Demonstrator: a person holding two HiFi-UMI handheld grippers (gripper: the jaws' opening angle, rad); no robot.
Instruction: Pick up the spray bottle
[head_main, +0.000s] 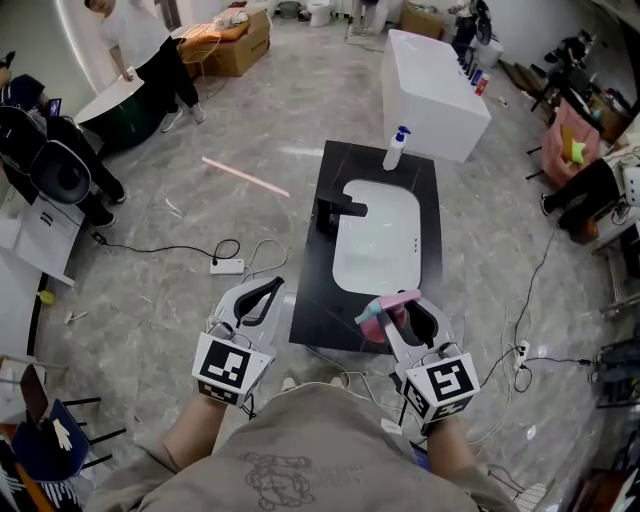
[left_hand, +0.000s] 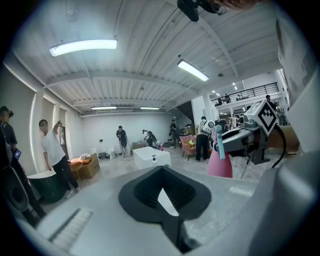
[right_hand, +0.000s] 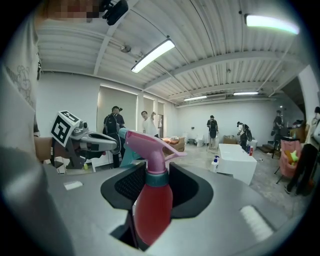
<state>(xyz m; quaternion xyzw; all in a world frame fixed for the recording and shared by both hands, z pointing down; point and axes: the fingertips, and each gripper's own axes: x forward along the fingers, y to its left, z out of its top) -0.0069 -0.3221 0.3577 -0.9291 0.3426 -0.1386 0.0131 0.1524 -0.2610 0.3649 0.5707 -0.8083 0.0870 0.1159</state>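
Tabletop edge: near edge of the black tabletop (head_main: 310, 290) runs just under the right claw (head_main: 405, 312); left claw (head_main: 262, 296) hangs off its near-left corner, over floor.
Open room: bare floor left of the tabletop, with a power strip (head_main: 227, 266) and cable; white block (head_main: 430, 95) stands close behind the far edge.
On tabletop: white sink basin (head_main: 380, 240), black faucet (head_main: 340, 210) at its left rim, pump bottle (head_main: 396, 148) at the far edge.
Spray bottle (right_hand: 152, 200): pinched in the right claw at the neck and upper body, over the near edge by the basin's near rim.
Axis: runs along the jaws, head past the tips; teal nozzle points toward the left claw, trigger the opposite way.
Left claw state: pads pressed together, only a sliver shows, nothing between.
Writing: black-and-white square markers on both cubes; pump bottle print too small to read.
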